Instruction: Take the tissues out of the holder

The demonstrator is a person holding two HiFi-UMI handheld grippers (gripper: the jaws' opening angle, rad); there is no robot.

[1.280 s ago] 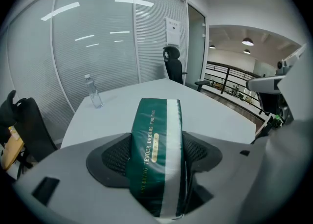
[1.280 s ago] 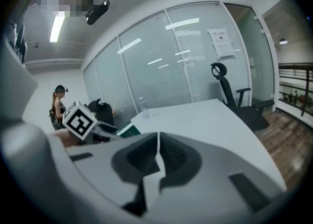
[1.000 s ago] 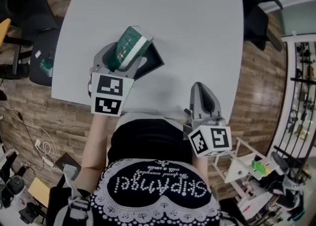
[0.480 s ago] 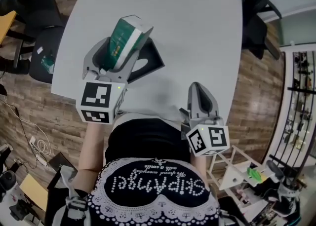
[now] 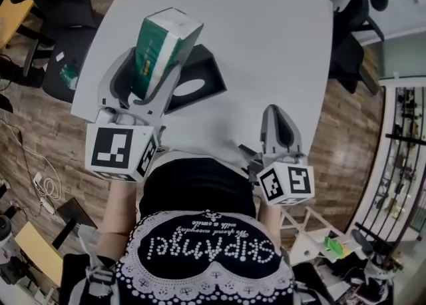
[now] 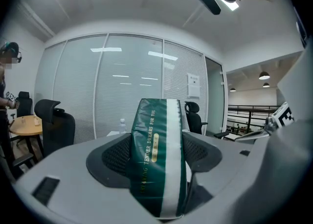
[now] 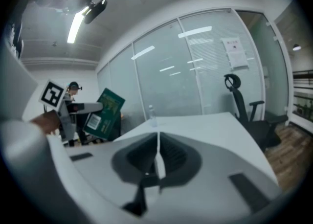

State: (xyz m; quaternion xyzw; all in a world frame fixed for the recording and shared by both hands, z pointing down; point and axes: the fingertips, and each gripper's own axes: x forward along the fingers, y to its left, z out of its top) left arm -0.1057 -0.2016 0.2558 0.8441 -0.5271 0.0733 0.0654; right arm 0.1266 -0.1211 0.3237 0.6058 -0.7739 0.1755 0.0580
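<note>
White table (image 5: 266,44); left tool (image 5: 148,74) grips tissue pack (image 5: 161,44), long axis along jaws; right tool (image 7: 157,162) clenched empty.

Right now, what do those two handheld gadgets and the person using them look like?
The left gripper and right gripper are smooth light-grey shells with dark textured pads inside the jaws. Each carries a white cube with black square markers. No cables show. The person wears a black top with white lettering and trim.

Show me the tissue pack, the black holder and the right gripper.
tissue pack (image 5: 160,50): head view, green side face.
black holder (image 5: 204,64): head view, black panel beside the oval opening.
right gripper (image 5: 275,110): head view, tips of its shut jaws.
</note>
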